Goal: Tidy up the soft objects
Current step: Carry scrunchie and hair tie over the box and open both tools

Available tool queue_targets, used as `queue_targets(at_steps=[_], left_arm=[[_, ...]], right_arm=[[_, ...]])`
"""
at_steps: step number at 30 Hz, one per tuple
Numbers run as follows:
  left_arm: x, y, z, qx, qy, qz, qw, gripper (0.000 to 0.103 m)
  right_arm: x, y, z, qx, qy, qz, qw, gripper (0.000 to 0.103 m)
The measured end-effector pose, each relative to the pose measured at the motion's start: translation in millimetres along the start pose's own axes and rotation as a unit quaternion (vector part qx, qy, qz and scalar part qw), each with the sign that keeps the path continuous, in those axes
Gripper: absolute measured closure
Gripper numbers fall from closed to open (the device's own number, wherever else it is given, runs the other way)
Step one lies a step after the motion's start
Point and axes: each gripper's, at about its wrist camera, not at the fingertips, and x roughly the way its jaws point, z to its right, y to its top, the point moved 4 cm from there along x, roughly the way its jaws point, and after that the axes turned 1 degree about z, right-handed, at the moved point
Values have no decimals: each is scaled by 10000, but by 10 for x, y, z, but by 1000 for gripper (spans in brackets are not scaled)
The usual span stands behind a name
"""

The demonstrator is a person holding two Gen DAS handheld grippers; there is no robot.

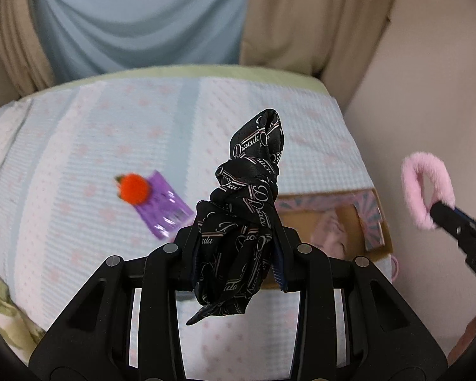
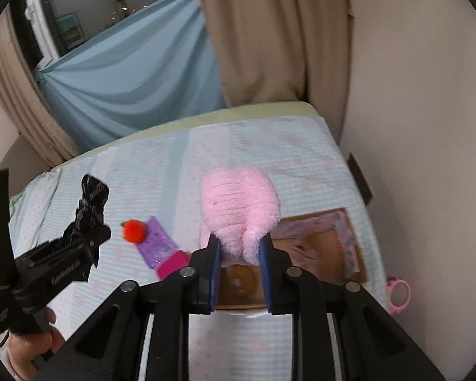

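My left gripper [image 1: 236,247] is shut on a knotted black scarf [image 1: 247,209] with white script lettering, held above the bed; it also shows in the right wrist view [image 2: 90,209]. My right gripper [image 2: 241,254] is shut on a fluffy pink scrunchie [image 2: 239,206], held up over the bed near an open cardboard box [image 2: 327,247]. The scrunchie also shows at the right edge of the left wrist view [image 1: 425,187]. An orange pom-pom [image 1: 131,189] lies on a purple packet [image 1: 166,211] on the bed.
The bed has a pale blue cover with pink dots [image 1: 79,146] and a green edge. The cardboard box [image 1: 349,228] lies at the bed's right side by the cream wall [image 2: 422,95]. A small pink ring object [image 2: 398,295] sits beside the box. Curtains hang behind the bed.
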Motion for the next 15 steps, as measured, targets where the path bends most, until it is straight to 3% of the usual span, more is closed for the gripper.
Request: queue_targets(at_steps=[9, 15], left_arm=[[750, -199, 630, 260, -228, -599, 9976, 72], [1335, -366, 934, 650, -229, -1171, 9907, 72]], right_arm=[[544, -74, 864, 360, -284, -687, 9966, 83], [972, -185, 1223, 540, -254, -1030, 9929, 83]])
